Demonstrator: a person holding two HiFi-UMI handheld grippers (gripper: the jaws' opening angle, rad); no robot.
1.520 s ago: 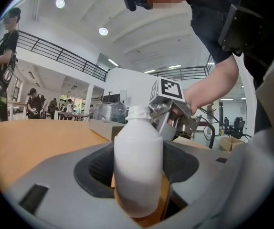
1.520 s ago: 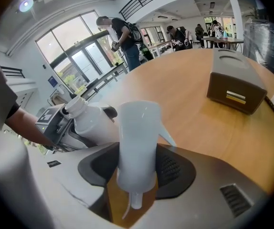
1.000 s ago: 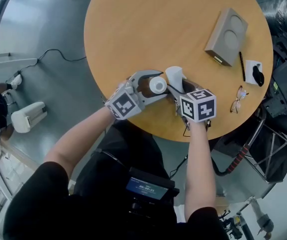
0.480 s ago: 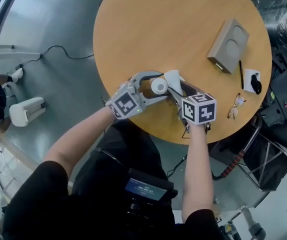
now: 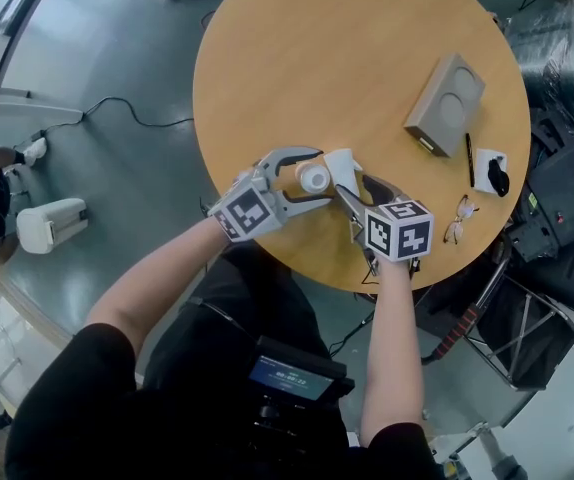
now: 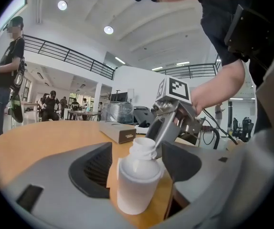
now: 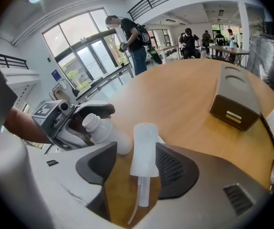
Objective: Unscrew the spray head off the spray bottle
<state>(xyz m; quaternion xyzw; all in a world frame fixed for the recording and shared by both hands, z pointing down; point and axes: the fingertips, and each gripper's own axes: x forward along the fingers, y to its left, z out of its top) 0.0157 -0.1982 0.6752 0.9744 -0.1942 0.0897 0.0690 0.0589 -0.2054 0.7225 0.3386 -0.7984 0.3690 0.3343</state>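
Spray bottle (image 6: 136, 185) stands upright with its neck bare, close to the table's (image 5: 367, 68) edge nearest the person. It sits between the left gripper's (image 6: 137, 151) jaws, and they're opening wide, pads clear of it. Spray head (image 7: 144, 149) is off, just beside the bottle, tube trailing. The right gripper's (image 7: 136, 151) jaws stand apart around it, with a gap on one side.

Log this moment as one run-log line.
step: spray head off spray bottle | left gripper: jaws opening around spray bottle, not clamping | right gripper: open, spray head between jaws
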